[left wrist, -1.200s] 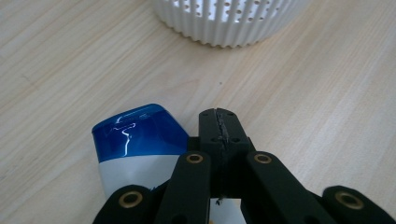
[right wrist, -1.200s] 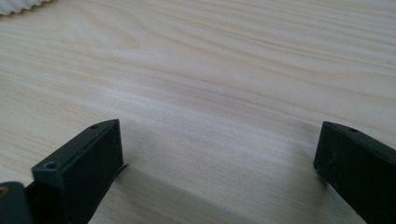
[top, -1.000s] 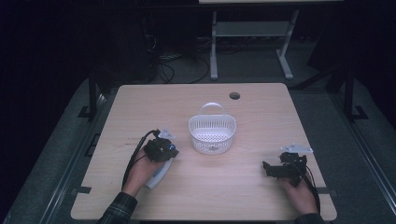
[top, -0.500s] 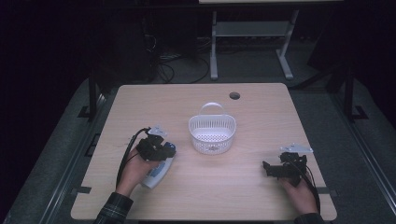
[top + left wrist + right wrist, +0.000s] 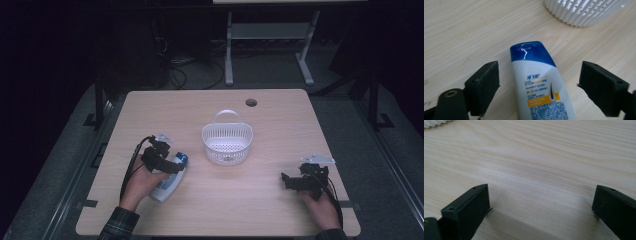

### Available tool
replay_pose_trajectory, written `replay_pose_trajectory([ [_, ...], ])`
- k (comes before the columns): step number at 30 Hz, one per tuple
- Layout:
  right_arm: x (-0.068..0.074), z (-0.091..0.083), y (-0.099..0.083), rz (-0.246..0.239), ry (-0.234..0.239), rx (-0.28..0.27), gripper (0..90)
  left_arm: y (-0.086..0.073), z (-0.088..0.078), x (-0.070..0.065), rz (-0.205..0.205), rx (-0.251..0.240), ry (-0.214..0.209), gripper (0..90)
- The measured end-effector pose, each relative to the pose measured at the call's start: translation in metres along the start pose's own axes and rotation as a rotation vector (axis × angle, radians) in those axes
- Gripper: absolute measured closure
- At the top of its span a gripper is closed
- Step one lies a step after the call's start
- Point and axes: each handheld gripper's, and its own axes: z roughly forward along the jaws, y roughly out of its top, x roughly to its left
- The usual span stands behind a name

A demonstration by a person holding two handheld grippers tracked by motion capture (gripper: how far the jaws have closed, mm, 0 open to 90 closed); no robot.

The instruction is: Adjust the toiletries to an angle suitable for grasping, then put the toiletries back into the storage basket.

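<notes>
A white shampoo bottle (image 5: 541, 95) with a blue cap lies flat on the wooden table, cap end toward the white basket (image 5: 227, 142). My left gripper (image 5: 541, 75) straddles it with both pads well clear of its sides. Its jaws have just been opening, and the bottle rests loose between them. In the high view the left gripper (image 5: 170, 166) sits over the bottle (image 5: 167, 186), left of the basket. My right gripper (image 5: 290, 181) rests near the table's right front, open over bare wood (image 5: 541, 195).
The slotted wall of the basket (image 5: 586, 12) stands just beyond the bottle's cap. A round cable hole (image 5: 251, 102) sits at the table's far edge. Desk legs and cables lie on the dark floor behind.
The left hand has drifted a little to the left, away from the basket. The bottle now lies on the table beside it with its blue cap showing. The right hand has not moved.
</notes>
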Motion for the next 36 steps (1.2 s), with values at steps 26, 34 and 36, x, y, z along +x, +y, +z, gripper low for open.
replay_pose_trajectory([
  [26, 0.0, 0.0, 0.0, 0.0, 0.0, 0.0, 0.7, 0.001, 0.019, 0.006, -0.061, 0.066, 0.017, 13.1],
  [34, 0.0, 0.0, 0.0, 0.0, 0.0, 0.0, 0.7, 0.005, 0.028, 0.004, -0.061, 0.094, 0.02, 12.9],
  [36, 0.0, 0.0, 0.0, 0.0, 0.0, 0.0, 0.7, 0.005, 0.029, 0.003, -0.058, 0.097, 0.02, 12.9],
])
